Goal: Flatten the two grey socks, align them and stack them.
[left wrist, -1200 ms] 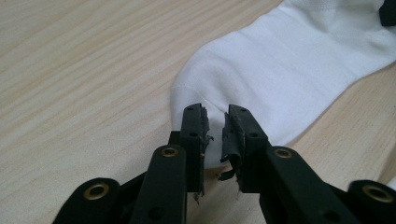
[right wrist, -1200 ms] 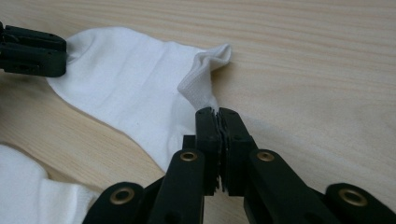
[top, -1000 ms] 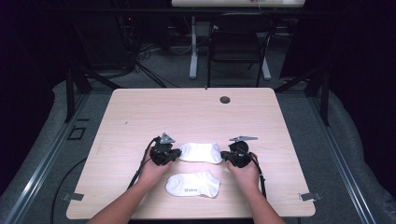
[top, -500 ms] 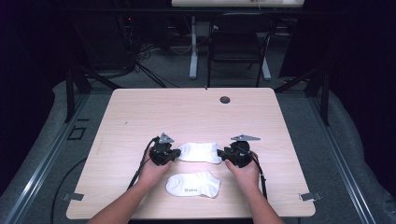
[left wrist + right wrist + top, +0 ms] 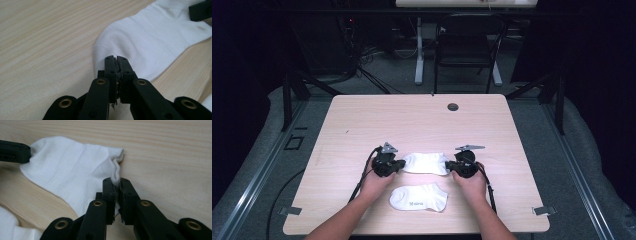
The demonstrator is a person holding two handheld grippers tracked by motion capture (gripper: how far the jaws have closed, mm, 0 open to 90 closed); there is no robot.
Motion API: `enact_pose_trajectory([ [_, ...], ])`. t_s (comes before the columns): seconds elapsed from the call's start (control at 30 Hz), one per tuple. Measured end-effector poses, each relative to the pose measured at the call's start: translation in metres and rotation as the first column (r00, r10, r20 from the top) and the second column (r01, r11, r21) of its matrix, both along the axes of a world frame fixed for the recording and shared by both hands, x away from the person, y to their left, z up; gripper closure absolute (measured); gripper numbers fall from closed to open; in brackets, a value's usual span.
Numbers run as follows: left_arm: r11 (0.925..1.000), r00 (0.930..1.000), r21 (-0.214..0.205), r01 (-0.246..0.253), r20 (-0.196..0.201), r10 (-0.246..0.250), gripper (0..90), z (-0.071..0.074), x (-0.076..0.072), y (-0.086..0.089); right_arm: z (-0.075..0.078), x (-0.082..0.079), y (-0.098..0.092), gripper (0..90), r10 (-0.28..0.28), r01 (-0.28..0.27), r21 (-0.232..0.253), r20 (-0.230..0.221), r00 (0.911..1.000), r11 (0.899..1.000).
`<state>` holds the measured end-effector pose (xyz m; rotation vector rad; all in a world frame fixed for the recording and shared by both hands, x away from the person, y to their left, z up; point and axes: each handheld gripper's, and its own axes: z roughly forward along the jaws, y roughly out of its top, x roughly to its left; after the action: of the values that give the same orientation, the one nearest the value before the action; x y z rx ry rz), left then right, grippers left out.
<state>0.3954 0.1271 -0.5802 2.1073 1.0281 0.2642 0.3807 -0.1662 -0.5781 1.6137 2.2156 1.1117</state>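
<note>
Sock (image 5: pixel 426 162) flat on table (image 5: pixel 362 120), left gripper (image 5: pixel 116 60) and right gripper (image 5: pixel 116 182) each clamped on one end.

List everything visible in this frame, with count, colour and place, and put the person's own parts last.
Table: one, light wood, centre of the high view.
Far sock: one, white, flat on the table between the two grippers, pinched at both ends.
Near sock: one, white, flat near the table's front edge, untouched.
Grommet: one, dark, round, near the table's far edge.
Chair: one, black, on the floor beyond the table.
Hands: two, the left hand and the right hand, entering from the bottom.
Left gripper: black, shut on the far sock's edge.
Right gripper: black, shut on its other end.
</note>
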Motion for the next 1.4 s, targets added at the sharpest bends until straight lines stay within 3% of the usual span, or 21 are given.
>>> enact_pose_trajectory([
  [0.17, 1.0, 0.9999, -0.01, 0.0, -0.015, 0.0, 88.7, 0.0, 0.002, 0.002, 0.001, 0.0, -0.001, 86.2, 0.001, -0.001, -0.013, 0.002, 1.0, 1.0],
  [0.57, 1.0, 1.0, -0.005, 0.0, -0.009, 0.0, 89.1, 0.0, 0.002, 0.005, 0.0, 0.0, -0.002, 86.5, -0.003, 0.003, -0.004, -0.008, 1.0, 1.0],
  [1.03, 1.0, 1.0, 0.005, -0.002, -0.001, 0.002, 90.0, 0.004, -0.002, 0.009, 0.007, -0.004, -0.002, 86.4, 0.013, -0.013, 0.047, 0.001, 0.9999, 0.999],
  [1.4, 0.9996, 0.9999, -0.029, 0.005, 0.016, -0.005, 90.0, 0.011, -0.008, 0.011, 0.011, -0.007, -0.001, 86.4, 0.024, -0.025, 0.058, 0.021, 0.9995, 0.998],
])
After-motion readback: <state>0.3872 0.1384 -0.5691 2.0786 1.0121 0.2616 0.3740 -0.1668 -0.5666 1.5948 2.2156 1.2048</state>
